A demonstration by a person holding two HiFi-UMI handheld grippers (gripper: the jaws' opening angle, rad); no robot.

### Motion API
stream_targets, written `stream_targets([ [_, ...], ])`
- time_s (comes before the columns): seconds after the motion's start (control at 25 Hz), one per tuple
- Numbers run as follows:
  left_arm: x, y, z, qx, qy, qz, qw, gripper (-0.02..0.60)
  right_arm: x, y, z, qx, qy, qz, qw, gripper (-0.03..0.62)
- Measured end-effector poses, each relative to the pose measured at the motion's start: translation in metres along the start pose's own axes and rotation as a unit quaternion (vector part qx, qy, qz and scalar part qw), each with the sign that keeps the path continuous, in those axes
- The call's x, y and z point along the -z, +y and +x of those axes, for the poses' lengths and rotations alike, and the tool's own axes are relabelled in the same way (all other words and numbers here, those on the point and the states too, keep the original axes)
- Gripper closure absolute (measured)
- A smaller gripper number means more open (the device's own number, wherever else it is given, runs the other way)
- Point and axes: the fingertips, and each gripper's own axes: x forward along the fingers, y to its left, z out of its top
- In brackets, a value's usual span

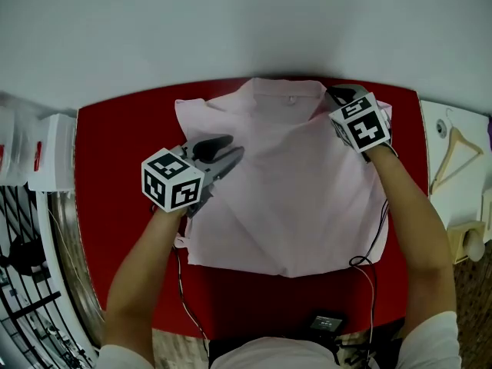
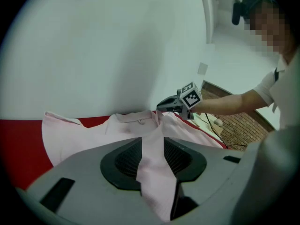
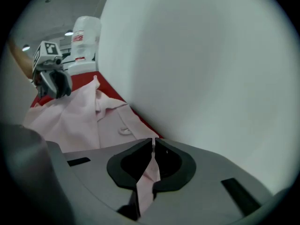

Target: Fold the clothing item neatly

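While I look along the left gripper [image 2: 153, 153], its two ribbed pads are closed on a raised fold of the pink shirt [image 1: 292, 198], and the cloth fills the gap between them. The right gripper [image 3: 153, 161] has its jaws almost together, pinching a thin edge of the same shirt that hangs down between the pads.

Only the gripper views prove these grips; from the head view I see just the marker cubes and the dark jaw tops, the left one over the shirt's left part, the right one at its far right corner beside the collar [image 1: 286, 91]. The right gripper view alone shows a small button [image 3: 124, 131] below the collar. The left gripper view alone shows the brick-patterned floor [image 2: 239, 125] beyond the table's right end.

The shirt lies spread on the red table [image 1: 123, 129], collar at the far edge, right against the white wall [image 1: 231, 21], so I have no room beyond it. Its right side reaches close to the table's right edge. Bare red shows in a wide band to the left and a narrower strip along the near hem. Cables [image 1: 369, 267] trail over the near right corner. A wooden hanger [image 1: 455, 152] lies on a white surface to the right, well apart from the shirt.
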Motion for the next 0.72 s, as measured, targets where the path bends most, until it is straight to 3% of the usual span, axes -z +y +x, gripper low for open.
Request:
stream_targets([
  [0.12,-0.009,0.014,-0.01,-0.027,-0.017,-0.002,0.9995,0.434,-0.007,-0.01,0.017,0.001,-0.005,0.053,0.999,0.563],
  [0.16,-0.011,0.019,-0.015,-0.037,-0.024,-0.002,0.999,0.434,-0.008,-0.013,0.022,0.005,-0.006,0.064,0.998,0.536],
  [0.2,-0.013,0.025,-0.02,-0.047,-0.03,-0.003,0.9984,0.434,-0.01,-0.015,0.025,0.01,-0.01,0.072,0.997,0.433],
  [0.24,-0.014,0.032,-0.025,-0.059,-0.034,-0.004,0.9977,0.434,-0.014,-0.016,0.025,0.017,-0.018,0.075,0.997,0.387],
  [0.36,-0.013,0.053,-0.041,-0.089,-0.046,-0.009,0.995,0.434,-0.038,-0.011,0.013,0.039,-0.066,0.064,0.995,0.387],
  [0.44,-0.012,0.064,-0.051,-0.104,-0.056,-0.017,0.9928,0.434,-0.057,0.005,0.005,0.03,-0.094,0.053,0.994,0.387],
  [0.56,-0.006,0.083,-0.063,-0.132,-0.065,-0.038,0.9884,0.434,-0.072,0.056,0.01,-0.06,-0.091,0.072,0.992,0.412],
  [0.6,-0.003,0.088,-0.067,-0.14,-0.066,-0.048,0.9867,0.434,-0.072,0.077,0.015,-0.1,-0.08,0.089,0.988,0.479],
  [0.64,0.0,0.093,-0.069,-0.146,-0.066,-0.058,0.9853,0.434,-0.07,0.097,0.021,-0.137,-0.067,0.11,0.982,0.546],
  [0.72,0.01,0.097,-0.069,-0.147,-0.057,-0.079,0.9843,0.434,-0.064,0.128,0.036,-0.197,-0.039,0.157,0.967,0.553],
])
